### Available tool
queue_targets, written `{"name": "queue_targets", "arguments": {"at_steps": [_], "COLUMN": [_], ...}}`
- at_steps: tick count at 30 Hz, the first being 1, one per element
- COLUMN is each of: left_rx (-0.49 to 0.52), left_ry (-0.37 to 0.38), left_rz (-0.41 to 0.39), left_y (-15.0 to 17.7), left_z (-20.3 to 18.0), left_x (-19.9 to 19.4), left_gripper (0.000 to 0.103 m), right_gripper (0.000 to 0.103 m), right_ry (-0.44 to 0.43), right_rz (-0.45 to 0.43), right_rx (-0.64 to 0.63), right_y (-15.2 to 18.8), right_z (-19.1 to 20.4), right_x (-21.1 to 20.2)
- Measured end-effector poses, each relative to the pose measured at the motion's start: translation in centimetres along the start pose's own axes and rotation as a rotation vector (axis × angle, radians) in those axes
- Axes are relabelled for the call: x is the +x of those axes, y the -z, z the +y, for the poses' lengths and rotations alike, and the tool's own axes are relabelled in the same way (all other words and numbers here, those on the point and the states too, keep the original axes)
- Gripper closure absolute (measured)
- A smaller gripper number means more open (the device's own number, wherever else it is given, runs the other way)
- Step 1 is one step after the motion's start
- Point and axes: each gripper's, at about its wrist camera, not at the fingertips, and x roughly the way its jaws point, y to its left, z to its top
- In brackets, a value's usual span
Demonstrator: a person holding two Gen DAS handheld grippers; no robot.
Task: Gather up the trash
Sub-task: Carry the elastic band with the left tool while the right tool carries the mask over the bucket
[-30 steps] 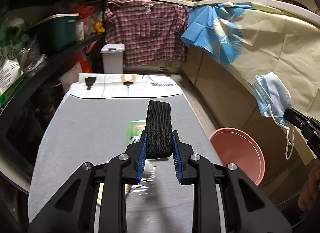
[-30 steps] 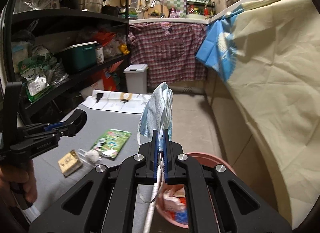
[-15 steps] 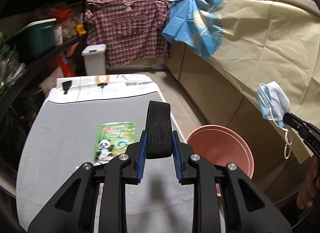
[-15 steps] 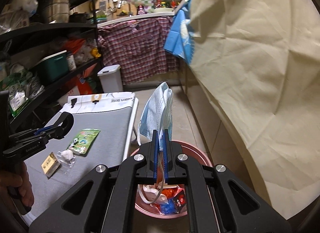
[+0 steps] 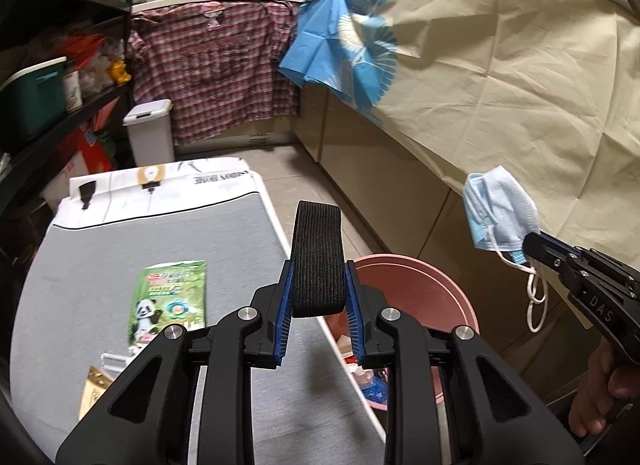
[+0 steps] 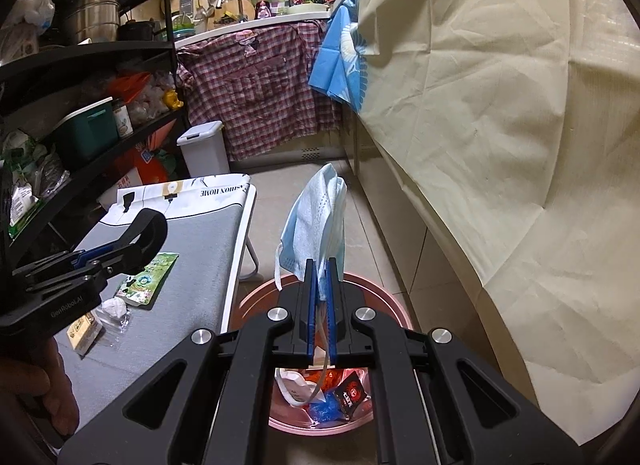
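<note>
My left gripper (image 5: pixel 316 297) is shut on a black elastic band (image 5: pixel 317 249), held over the right edge of the grey table (image 5: pixel 100 265). My right gripper (image 6: pixel 319 285) is shut on a crumpled blue face mask (image 6: pixel 316 221) and holds it above the pink bin (image 6: pixel 384 297), which has wrappers inside. The mask (image 5: pixel 496 217) and the bin (image 5: pixel 416 285) also show in the left wrist view. On the table lie a green panda packet (image 5: pixel 170 297), a white wad in clear wrap (image 6: pixel 114 311) and a small tan packet (image 6: pixel 84 331).
Black shelves (image 6: pixel 100 65) full of goods run along the left. A white lidded bin (image 6: pixel 204 149) stands beyond the table. A cream sheet (image 6: pixel 500 125) covers the counter on the right. Tiled floor (image 6: pixel 360 225) lies between table and counter.
Both grippers have moved right, off the table's middle towards the pink bin. The mask now hangs over the bin. The band is still gripped.
</note>
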Motion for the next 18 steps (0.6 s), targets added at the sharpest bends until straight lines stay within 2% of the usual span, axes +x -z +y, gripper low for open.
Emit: {"name": "queue_targets", "arguments": {"at_steps": [10,18], "left_rx": [0.067,0.079], "left_ry": [0.066,0.095], "left_rz": [0.005,0.018], "left_y": [0.2,0.6], "left_z": [-2.6,-3.1], "left_x": [1.4,2.1], "left_gripper": [0.079,0.079], "right_gripper": [0.098,0.098], "right_ry": [0.037,0.049], "right_rz": [0.023,0.033], "right_rx": [0.012,0.003], "right_y": [0.0,0.2], "right_z": [-0.4,-0.4], "right_x": [0.9,1.3]}}
